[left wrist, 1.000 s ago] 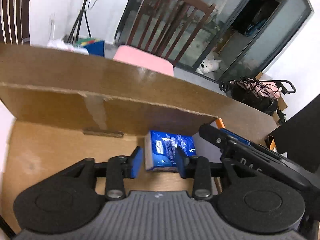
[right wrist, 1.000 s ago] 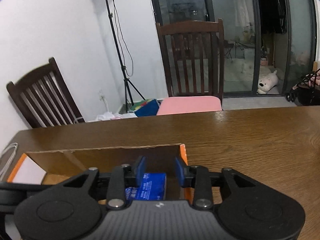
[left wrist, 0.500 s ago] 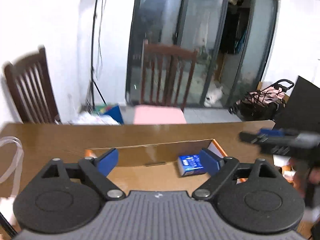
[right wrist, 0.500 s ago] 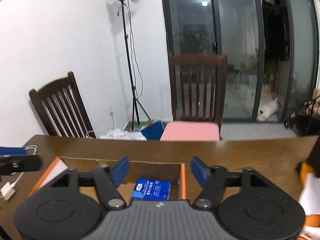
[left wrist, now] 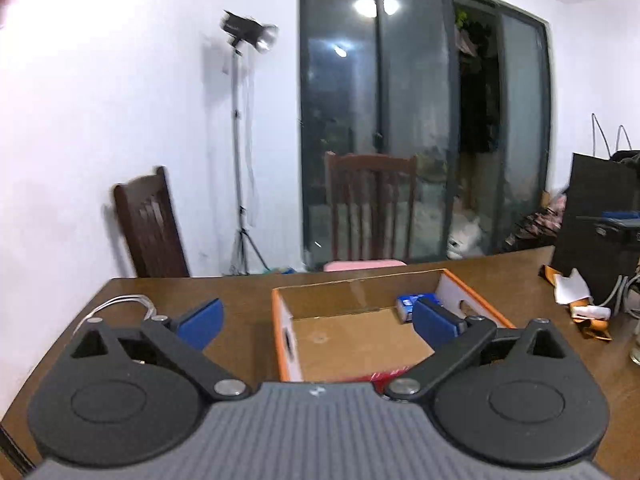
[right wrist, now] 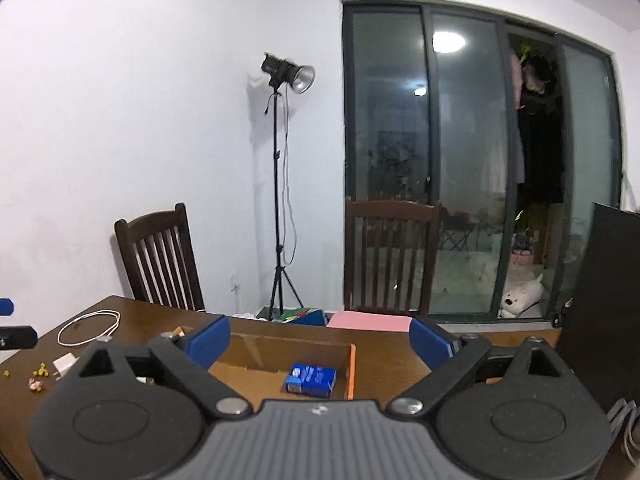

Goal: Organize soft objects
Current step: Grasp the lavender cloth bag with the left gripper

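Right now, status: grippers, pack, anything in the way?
Left gripper open, empty. Right gripper open, empty. Jaws just opened. Blue pack lies in box, right corner. Nothing over it.

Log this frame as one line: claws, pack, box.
left claw: open, empty, just opened | right claw: open, empty, just opened | blue tissue pack: lying in box | cardboard box: on table

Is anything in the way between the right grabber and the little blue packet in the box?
Nothing visible blocks it. The blue packet lies uncovered on the floor of the open-topped cardboard box, by its orange-edged wall. The right gripper, jaws wide and empty, is above and short of it; only the box's near wall lies between.
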`<move>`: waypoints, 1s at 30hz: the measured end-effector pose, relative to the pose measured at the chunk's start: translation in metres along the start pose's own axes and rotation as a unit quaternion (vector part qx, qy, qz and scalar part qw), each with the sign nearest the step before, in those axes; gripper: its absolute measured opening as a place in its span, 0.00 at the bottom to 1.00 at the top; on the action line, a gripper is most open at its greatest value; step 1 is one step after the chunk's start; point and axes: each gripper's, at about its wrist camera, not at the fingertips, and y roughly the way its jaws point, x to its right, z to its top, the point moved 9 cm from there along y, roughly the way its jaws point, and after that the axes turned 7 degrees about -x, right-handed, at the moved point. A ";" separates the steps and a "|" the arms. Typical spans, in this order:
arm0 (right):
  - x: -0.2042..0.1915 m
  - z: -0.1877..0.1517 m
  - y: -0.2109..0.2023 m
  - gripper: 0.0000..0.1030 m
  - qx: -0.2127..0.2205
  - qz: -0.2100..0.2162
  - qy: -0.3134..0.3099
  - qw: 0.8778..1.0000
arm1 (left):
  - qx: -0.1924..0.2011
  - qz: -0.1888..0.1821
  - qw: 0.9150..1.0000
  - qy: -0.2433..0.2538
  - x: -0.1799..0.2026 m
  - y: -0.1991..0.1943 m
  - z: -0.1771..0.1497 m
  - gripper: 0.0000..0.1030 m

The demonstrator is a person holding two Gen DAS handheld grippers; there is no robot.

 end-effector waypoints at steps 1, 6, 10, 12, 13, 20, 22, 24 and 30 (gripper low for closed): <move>-0.001 -0.013 -0.010 0.94 0.007 0.004 0.003 1.000 | 0.008 0.002 1.000 -0.008 0.001 -0.007 -0.010 1.00; -0.012 -0.088 -0.055 0.98 0.013 0.024 0.020 0.999 | 0.026 0.004 0.999 -0.041 0.005 -0.051 -0.077 1.00; -0.023 -0.155 -0.080 1.00 0.009 0.005 0.008 1.000 | 0.014 0.031 0.999 0.000 0.010 -0.065 -0.126 1.00; -0.030 -0.186 -0.085 1.00 -0.012 -0.005 0.010 1.000 | -0.003 0.054 0.998 0.015 0.011 -0.066 -0.146 1.00; -0.033 -0.201 -0.091 1.00 -0.023 0.000 0.021 1.000 | -0.010 0.055 0.998 0.017 0.012 -0.065 -0.153 1.00; -0.047 -0.225 -0.084 1.00 -0.055 0.027 0.043 0.997 | -0.025 0.013 1.000 0.003 0.013 -0.041 -0.161 1.00; -0.053 -0.217 -0.079 1.00 -0.038 0.033 0.049 0.998 | -0.038 0.014 0.999 -0.010 0.004 -0.019 -0.156 1.00; -0.060 -0.210 -0.068 1.00 -0.033 0.045 0.056 0.997 | -0.048 0.002 0.999 -0.024 -0.003 0.000 -0.156 1.00; -0.096 -0.168 -0.008 0.98 -0.059 0.119 0.082 0.988 | -0.061 -0.053 0.994 -0.075 -0.023 0.059 -0.138 1.00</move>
